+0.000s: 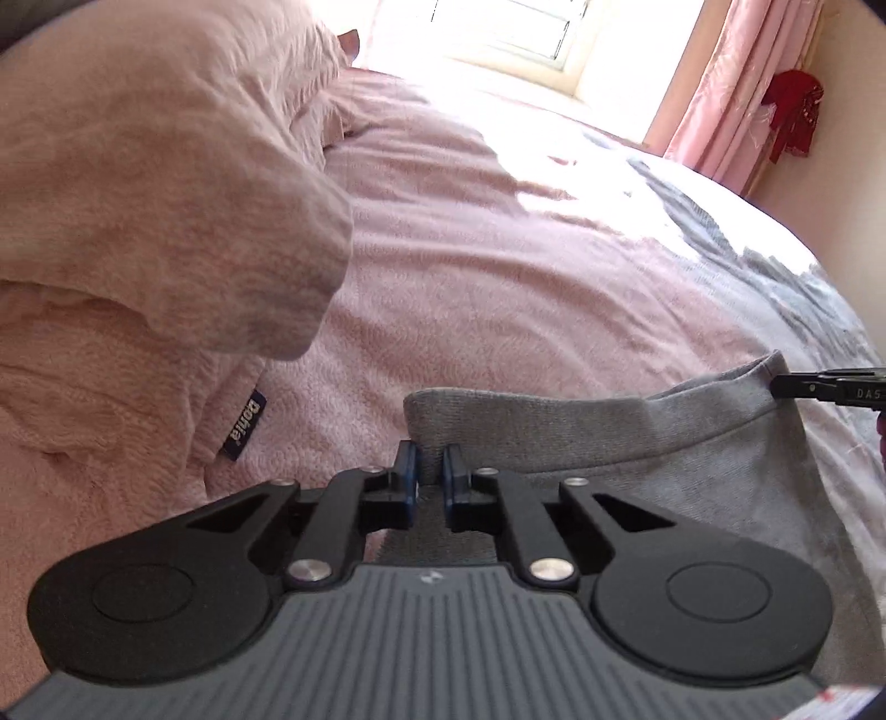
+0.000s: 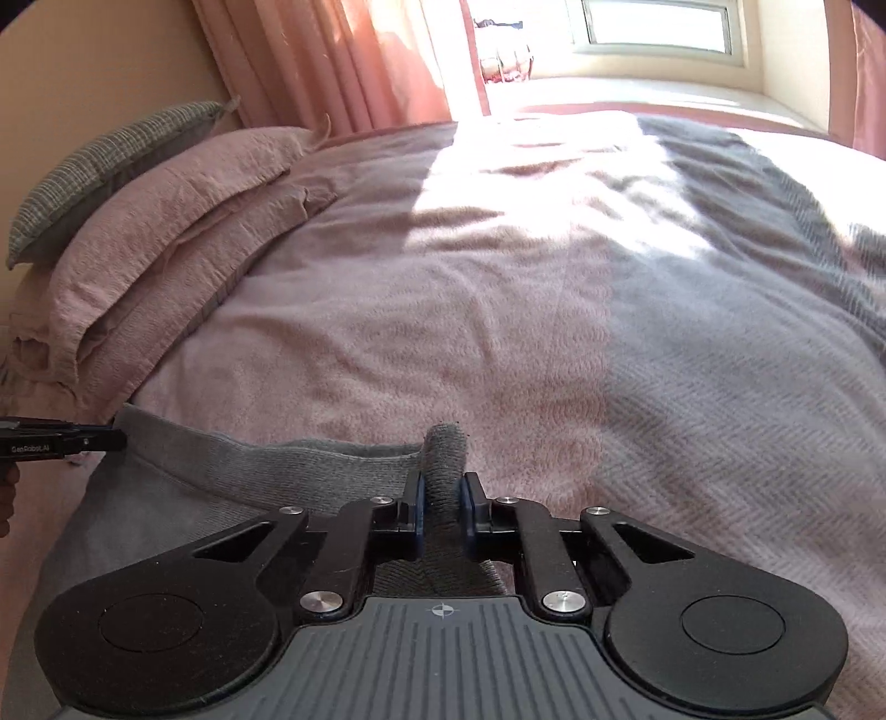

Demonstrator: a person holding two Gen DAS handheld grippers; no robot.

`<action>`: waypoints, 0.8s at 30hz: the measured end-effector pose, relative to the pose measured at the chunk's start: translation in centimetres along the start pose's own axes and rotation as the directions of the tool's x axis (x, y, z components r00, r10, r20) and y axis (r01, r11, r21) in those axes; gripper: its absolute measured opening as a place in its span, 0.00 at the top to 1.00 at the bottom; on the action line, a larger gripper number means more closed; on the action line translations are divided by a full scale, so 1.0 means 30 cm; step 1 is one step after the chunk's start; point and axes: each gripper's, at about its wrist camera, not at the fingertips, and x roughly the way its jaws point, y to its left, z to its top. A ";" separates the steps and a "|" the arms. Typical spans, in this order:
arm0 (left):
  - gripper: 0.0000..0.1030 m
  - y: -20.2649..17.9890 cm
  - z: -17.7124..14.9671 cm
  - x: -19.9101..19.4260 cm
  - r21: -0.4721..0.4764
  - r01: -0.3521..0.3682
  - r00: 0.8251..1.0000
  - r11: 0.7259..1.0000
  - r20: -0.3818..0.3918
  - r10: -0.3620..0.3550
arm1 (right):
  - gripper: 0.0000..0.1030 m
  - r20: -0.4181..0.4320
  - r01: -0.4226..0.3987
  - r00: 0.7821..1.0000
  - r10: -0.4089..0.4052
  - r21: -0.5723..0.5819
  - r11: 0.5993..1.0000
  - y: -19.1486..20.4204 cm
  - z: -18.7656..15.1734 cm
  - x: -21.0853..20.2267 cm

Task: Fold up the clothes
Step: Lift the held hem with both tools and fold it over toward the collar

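A grey knit garment lies on the bed with its ribbed edge stretched between both grippers. In the left wrist view my left gripper is shut on the left corner of that ribbed edge, with fabric pinched between the blue pads. The right gripper reaches in from the right edge and holds the other corner. In the right wrist view my right gripper is shut on a bunched roll of the grey garment. The left gripper holds the far corner at the left edge.
The bed has a pink textured bedspread and a grey herringbone blanket on its right half. Pink pillows and a grey cushion are stacked at the left. Pink curtains, a bright window and a red item lie beyond.
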 end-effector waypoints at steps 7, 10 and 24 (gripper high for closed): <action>0.94 -0.072 -0.091 -0.366 0.009 0.061 0.984 0.998 0.168 -0.061 | 0.92 0.179 -0.046 0.982 0.058 -0.071 0.996 0.166 -0.129 -0.389; 0.94 -0.126 -0.222 -0.569 0.014 0.083 0.977 0.996 0.198 -0.084 | 0.92 0.193 -0.050 0.979 0.071 -0.112 0.992 0.261 -0.264 -0.565; 0.71 -0.138 -0.821 -0.825 -0.412 0.009 0.991 0.911 -0.116 -0.062 | 0.66 -0.221 0.099 0.975 0.004 0.450 0.887 0.262 -0.763 -0.726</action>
